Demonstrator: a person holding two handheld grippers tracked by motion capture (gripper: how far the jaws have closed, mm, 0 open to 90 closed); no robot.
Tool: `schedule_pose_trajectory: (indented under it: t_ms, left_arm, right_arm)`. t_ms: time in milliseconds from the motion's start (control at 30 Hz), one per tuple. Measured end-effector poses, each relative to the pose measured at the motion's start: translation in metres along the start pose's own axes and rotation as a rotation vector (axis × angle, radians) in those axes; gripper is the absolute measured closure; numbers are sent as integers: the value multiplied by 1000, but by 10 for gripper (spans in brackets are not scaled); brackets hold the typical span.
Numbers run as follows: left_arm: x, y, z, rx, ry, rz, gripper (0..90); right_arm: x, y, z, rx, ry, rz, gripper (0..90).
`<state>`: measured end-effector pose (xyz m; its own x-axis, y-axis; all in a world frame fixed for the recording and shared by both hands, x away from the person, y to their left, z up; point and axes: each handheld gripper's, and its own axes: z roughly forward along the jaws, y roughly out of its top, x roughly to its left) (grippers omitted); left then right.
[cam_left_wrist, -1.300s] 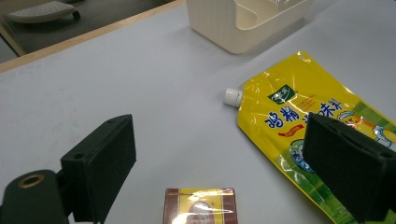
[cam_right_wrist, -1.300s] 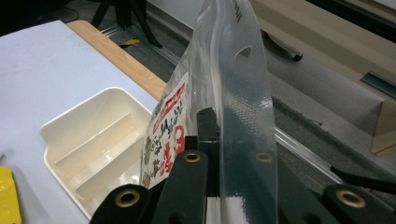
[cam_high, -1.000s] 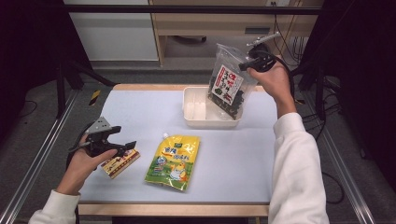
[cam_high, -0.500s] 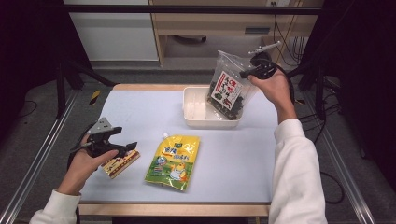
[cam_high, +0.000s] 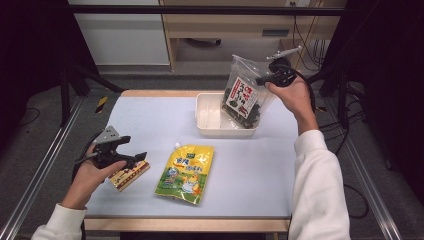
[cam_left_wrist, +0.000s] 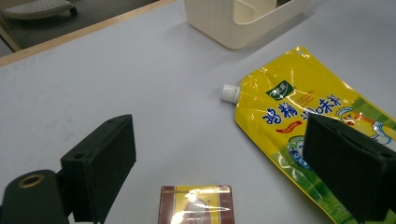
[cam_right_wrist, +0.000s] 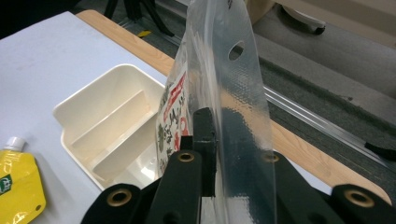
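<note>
At seven o'clock the left gripper (cam_high: 131, 158) hovers open-jawed over a small packet (cam_high: 129, 173). At one o'clock the right gripper (cam_high: 263, 79), jaws just easing yet pinching the seaweed bag (cam_high: 243, 95), lowers it into the bin (cam_high: 210, 120); next comes release.

A lab: railed test table (cam_high: 150, 107), black curtains (cam_high: 30, 45), trailing cables (cam_high: 305, 35)

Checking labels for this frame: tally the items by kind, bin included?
Clear seaweed bag: 1
Yellow spout pouch: 1
Small brown packet: 1
Cream divided bin: 1
Total: 4
</note>
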<state>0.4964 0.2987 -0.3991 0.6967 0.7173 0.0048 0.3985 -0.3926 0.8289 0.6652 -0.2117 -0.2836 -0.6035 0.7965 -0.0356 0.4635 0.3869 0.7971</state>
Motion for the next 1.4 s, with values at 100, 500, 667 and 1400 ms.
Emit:
schedule_pose_trajectory:
  t_ms: [100,500,667,1400]
  left_arm:
    - [0,-1,1,3,1,-2,93]
    - [-2,1,2,4,-1,4,93]
    - [-3,3,0,-4,2,5,93]
    - [-20,4,10,4,-24,31,86]
  right_arm:
    - [3,-1,-2,-20,3,-3,763]
    - [12,0,-25,-112,-22,-8,477]
    - [17,1,-35,-138,-28,-10,369]
    - [84,-76,-112,-256,-73,-7,214]
